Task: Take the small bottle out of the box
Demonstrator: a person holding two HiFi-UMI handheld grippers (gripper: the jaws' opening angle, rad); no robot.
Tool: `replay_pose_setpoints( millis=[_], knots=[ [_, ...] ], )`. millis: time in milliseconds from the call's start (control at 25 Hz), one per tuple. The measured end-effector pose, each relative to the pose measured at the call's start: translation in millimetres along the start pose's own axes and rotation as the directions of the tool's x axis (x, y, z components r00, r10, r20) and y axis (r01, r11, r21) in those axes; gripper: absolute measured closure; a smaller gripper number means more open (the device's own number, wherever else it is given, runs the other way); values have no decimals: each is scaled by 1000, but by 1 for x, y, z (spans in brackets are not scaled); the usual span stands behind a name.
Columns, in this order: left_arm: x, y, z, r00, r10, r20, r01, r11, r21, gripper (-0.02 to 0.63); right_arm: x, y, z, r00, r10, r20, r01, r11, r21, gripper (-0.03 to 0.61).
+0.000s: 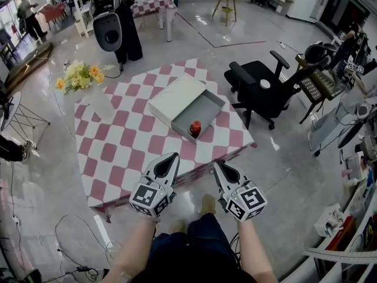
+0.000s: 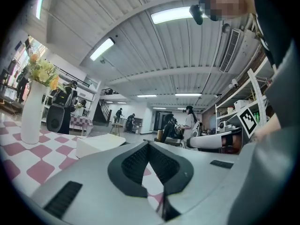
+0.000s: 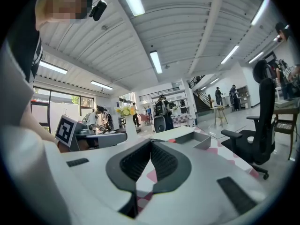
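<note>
1. Glossy grey flooring surrounds a table [image 1: 118,152] covered with a pink-and-white checked cloth; a black office chair [image 1: 262,87] stands just beside the table's right corner.
2. A white vase [image 1: 100,102] with yellow flowers [image 1: 79,75] stands upright on the left part of the table.
3. The grey box [image 1: 209,106] lies near the middle right of the table. A white cover [image 1: 177,93] overlaps its far-left portion, leaving the rest of the interior exposed.
4. The small bottle [image 1: 195,128], red, stands upright inside the box at the corner nearest the person.
5. The left gripper [image 1: 172,157] is positioned over the near table edge, pointing toward the box. In the left gripper view its jaws meet at the tips, with nothing between them.
6. The right gripper [image 1: 217,164] is alongside, also at the near edge, apart from the box. In the right gripper view its jaws are closed tip to tip and empty; the box [image 3: 197,137] sits ahead of them.
7. Neither gripper touches the box or the bottle.
</note>
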State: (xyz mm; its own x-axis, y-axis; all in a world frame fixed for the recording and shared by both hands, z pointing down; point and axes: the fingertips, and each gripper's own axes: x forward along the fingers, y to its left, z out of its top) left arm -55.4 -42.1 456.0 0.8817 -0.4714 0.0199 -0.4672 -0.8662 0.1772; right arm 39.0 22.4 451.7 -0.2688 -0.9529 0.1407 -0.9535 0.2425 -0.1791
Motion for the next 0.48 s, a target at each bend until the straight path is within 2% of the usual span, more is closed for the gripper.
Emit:
replay_pose_setpoints(
  millis=[480],
  knots=[
    [39, 28, -12, 990, 141, -18, -141, 990, -20, 614, 54, -40, -5, 986, 145, -85, -148, 988, -32, 574]
  ],
)
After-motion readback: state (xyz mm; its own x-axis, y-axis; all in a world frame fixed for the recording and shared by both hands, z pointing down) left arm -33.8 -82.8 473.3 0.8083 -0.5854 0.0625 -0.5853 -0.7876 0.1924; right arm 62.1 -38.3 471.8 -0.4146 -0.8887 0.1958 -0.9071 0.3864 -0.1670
